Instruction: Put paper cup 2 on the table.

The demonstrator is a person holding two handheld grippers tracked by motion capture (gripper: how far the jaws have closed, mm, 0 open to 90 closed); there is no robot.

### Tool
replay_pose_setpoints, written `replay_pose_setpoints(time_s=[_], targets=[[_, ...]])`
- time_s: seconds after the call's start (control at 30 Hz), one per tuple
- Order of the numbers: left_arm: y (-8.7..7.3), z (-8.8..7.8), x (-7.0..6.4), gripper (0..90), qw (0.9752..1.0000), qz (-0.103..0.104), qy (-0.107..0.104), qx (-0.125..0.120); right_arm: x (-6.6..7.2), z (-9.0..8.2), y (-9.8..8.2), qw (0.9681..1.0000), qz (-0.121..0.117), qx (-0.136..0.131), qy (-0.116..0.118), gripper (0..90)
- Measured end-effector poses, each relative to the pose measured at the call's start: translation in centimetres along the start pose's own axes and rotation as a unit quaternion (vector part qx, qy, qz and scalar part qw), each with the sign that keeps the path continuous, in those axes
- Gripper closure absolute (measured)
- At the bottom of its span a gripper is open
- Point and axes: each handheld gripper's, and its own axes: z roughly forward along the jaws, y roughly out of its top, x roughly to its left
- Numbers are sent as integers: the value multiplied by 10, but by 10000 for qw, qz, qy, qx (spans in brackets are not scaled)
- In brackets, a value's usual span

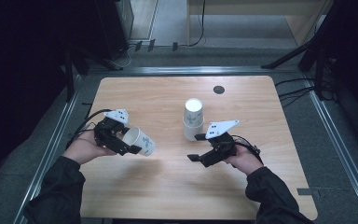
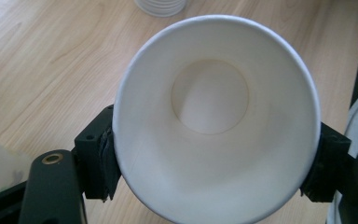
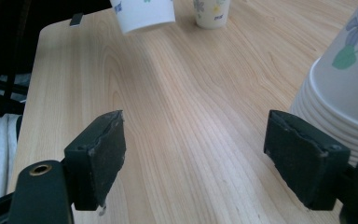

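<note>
White conical paper cup (image 2: 214, 121) pinched in left tool (image 1: 121, 142); right tool (image 1: 196, 147) spread over woodgrain table (image 1: 168, 182).

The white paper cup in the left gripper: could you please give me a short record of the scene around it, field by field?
held item: white paper cup with a floral print, lying sideways, mouth toward the gripper's camera
left gripper: jaws closed on the cup's sides
right gripper: jaws open, nothing between them
nearby: upside-down stack of white floral paper cups, beside the right gripper
surface: light wooden table
</note>
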Motion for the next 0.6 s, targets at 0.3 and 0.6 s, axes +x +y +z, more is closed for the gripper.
replay_pose_setpoints(time_s=[0.3,0.6], targets=[[-27,-15,12,233,9994,-190,253,100,2,-1,-4,9999,0,124,-43,210],[-48,-20,20,233,9977,-357,504,294,-3,0,-3,9998,-27,114,-185,212]])
